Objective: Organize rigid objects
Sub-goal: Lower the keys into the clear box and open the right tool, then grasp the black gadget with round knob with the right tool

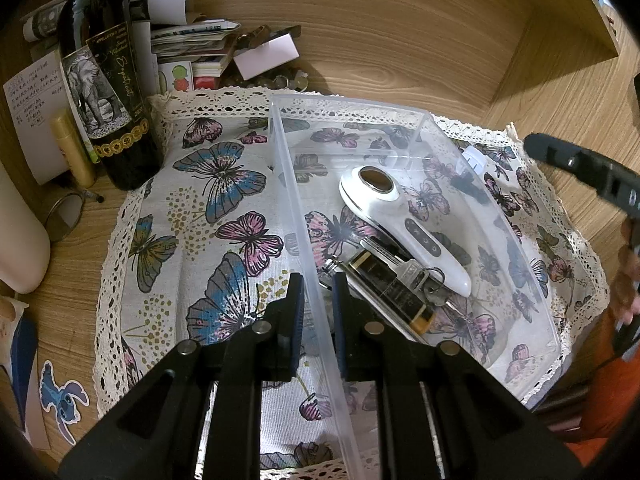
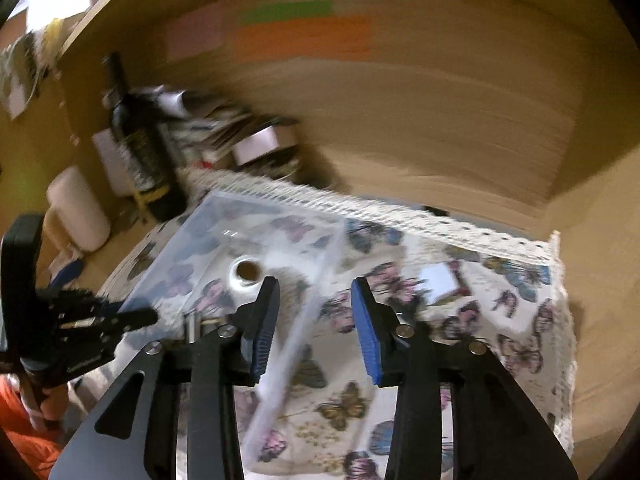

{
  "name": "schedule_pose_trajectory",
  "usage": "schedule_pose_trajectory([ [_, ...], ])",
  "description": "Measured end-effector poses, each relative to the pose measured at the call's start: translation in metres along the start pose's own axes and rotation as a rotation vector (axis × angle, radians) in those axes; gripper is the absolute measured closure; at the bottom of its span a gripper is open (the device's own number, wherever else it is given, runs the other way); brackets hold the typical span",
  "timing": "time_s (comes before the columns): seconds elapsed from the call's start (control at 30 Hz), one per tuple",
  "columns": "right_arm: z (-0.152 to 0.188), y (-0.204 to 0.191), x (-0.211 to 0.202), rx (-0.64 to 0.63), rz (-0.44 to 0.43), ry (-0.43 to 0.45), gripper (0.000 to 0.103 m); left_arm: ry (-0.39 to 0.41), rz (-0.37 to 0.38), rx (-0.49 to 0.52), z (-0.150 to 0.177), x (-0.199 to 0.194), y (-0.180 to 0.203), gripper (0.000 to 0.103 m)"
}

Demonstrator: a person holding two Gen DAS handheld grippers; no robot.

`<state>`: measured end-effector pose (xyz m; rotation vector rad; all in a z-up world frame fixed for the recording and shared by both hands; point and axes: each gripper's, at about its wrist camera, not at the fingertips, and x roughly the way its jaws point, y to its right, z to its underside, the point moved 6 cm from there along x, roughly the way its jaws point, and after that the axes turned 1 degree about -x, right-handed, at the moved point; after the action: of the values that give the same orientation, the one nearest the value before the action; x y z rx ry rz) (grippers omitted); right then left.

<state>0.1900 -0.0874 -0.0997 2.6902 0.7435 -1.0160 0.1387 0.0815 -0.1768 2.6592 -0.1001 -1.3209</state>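
Note:
A clear plastic bin [image 1: 516,296] stands on the butterfly cloth [image 1: 224,216]. Inside lie a white handheld device [image 1: 400,216], a dark rectangular bottle with gold ends [image 1: 388,292] and a set of keys [image 1: 424,280]. My left gripper [image 1: 318,292] is shut on the bin's left wall [image 1: 296,216]. My right gripper [image 2: 316,320] is open and empty, straddling the bin's right wall [image 2: 292,344] above the cloth. The right wrist view is blurred; the bin [image 2: 192,264] and the white device [image 2: 246,274] show there. A small white card [image 2: 440,278] lies on the cloth to the right.
A dark wine bottle [image 1: 108,92] stands at the cloth's far left, with a gold tube [image 1: 72,148], papers [image 1: 192,40] and coins [image 1: 280,78] behind. A wooden back wall [image 1: 380,40] and side panel [image 1: 560,20] enclose the desk. A white jug [image 2: 78,208] stands left.

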Motion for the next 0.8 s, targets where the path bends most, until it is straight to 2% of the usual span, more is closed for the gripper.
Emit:
schedule_pose_trajectory([
  [0.17, -0.002, 0.034, -0.002, 0.06, 0.075, 0.019, 0.062, -0.003, -0.009, 0.008, 0.0, 0.0, 0.0, 0.091],
  [0.37, 0.005, 0.063, 0.012, 0.112, 0.126, -0.012, 0.06, -0.005, -0.017, 0.01, -0.001, 0.0, 0.0, 0.091],
  [0.5, 0.017, 0.074, 0.034, 0.136, 0.113, -0.075, 0.06, -0.008, -0.026, 0.012, -0.001, 0.0, -0.001, 0.091],
  [0.8, 0.039, 0.076, 0.091, 0.082, 0.104, -0.227, 0.06, -0.011, -0.042, 0.016, -0.001, 0.001, 0.0, 0.091],
])
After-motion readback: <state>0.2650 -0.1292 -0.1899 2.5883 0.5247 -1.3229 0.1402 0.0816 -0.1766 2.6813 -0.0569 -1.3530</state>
